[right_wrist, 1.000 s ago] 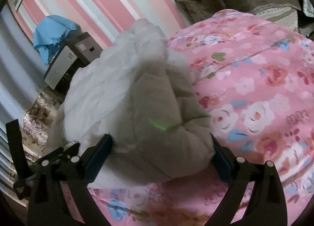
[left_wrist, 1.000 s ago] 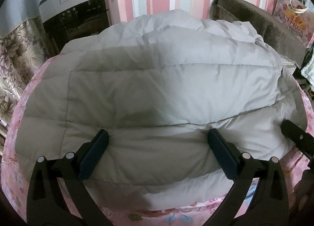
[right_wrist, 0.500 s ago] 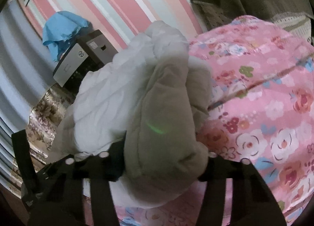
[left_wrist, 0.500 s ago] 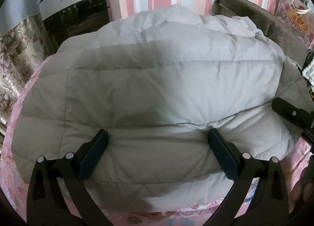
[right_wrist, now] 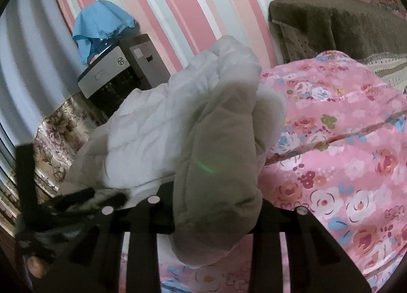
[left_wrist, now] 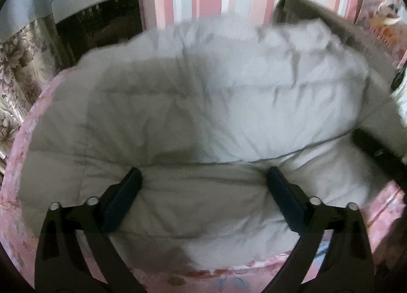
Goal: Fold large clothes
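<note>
Left wrist view: the pale grey quilted down jacket (left_wrist: 193,115) lies spread on the pink floral bedspread (left_wrist: 386,206), a padded band between the wide, closing left gripper (left_wrist: 203,186). Only the right view shows the right gripper (right_wrist: 216,204) closing, pinching a bunched fold (lifted off the bedspread).

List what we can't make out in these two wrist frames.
- Right gripper pads: right wrist view, buried in the grey puffer jacket fold as the jaws close.
- Jacket's far edge: left wrist view, motion-blurred.
- Left gripper: jaws closing over the jacket; pad contact unclear.
- Bedspread under the jacket: covered.
</note>
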`<state>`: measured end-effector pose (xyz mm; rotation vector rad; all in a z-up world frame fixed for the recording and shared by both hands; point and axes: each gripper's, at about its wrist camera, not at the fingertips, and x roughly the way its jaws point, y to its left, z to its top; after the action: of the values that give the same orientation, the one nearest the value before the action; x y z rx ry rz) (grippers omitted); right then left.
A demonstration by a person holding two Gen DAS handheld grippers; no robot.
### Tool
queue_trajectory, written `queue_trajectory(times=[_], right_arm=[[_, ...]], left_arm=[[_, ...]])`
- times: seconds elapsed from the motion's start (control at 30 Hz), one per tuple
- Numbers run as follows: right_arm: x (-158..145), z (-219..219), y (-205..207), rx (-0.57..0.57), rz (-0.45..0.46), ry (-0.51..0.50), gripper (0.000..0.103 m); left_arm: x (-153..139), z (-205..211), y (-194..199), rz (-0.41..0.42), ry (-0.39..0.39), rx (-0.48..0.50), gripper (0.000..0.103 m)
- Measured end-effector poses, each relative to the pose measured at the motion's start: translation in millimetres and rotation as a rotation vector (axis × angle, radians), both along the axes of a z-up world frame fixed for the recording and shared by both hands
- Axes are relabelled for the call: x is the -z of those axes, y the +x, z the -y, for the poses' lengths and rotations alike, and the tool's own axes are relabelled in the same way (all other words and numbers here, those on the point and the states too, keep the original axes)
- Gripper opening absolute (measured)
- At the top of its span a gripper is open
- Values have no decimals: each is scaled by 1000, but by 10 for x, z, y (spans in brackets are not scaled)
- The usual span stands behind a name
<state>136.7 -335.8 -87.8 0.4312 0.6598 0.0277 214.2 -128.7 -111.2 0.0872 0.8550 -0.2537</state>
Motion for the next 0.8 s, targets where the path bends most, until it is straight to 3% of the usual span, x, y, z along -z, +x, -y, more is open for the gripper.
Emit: queue_trajectory(times=[0.07,0.13,0.17,0.2,0.3,0.47,0.53,0.67,0.73,0.8], right_arm=[[5,15,-7,0,2,10,32],[5,4,-7,-1,3,11,32],[2,3,-7,-2,3,9,31],[4,1,-9,-3,3,9,31],[0,0,-15,-2,7,10,31],[9,12,-12,-4,2,11,32],[29,24,18,-5,-7,21,34],[120,43,108,4,-49,60,50],[153,29,157,9,-54,62,50],[142,35,161,12,-33,85,41]], left_arm=[[-134,-13,-61,59,-37,23,84],[-238,1,-87,123,-66,53,63],[-248,17,-71,127,-73,67,37],[-225,55,-42,106,-78,88,18],[-131,116,7,73,-96,112,2],[-25,202,8,97,-93,138,0],[103,209,175,28,-111,123,0],[204,149,308,-37,-161,110,0],[256,185,320,-40,-136,107,0],[304,225,319,-37,-108,103,0]])
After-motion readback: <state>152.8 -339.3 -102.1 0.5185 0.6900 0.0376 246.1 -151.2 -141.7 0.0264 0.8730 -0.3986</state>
